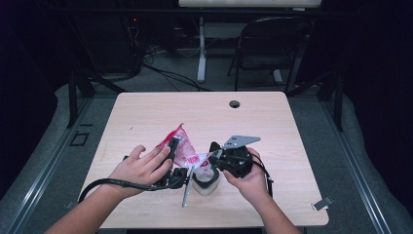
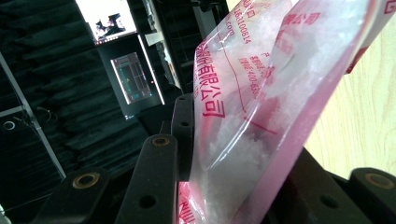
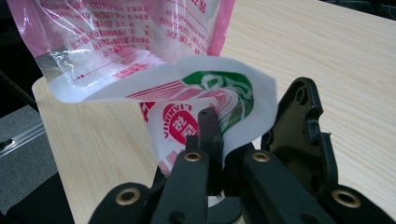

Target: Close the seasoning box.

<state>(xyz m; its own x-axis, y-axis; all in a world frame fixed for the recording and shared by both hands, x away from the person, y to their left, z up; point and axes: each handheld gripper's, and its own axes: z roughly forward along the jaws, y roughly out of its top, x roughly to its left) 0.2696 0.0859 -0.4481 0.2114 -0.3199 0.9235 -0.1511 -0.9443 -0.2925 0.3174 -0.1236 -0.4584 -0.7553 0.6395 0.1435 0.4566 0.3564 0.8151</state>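
the bag [image 1: 181, 146], pink and clear with white grains inside, is held up off the bench [image 1: 146, 112] between the two grippers, tilted over a small cup [image 1: 205, 183] that stands by a thin metal rod [image 1: 187, 187]; the left gripper [image 1: 171, 152] has its fingers [image 2: 159, 186] clamped on the bag's body, grains bulging between them; the right gripper [image 1: 214, 155] has its fingers [image 3: 209, 133] clenched on the bag's printed lower edge [image 3: 205, 100]. the risk, as i judge it, is a spill; if the two pull apart unevenly the film may tear or jerk free of the right fingers, and grains would scatter on the bench rather than fall in the cup; a tilt too steep could also dump too much at once or knock the cup over.
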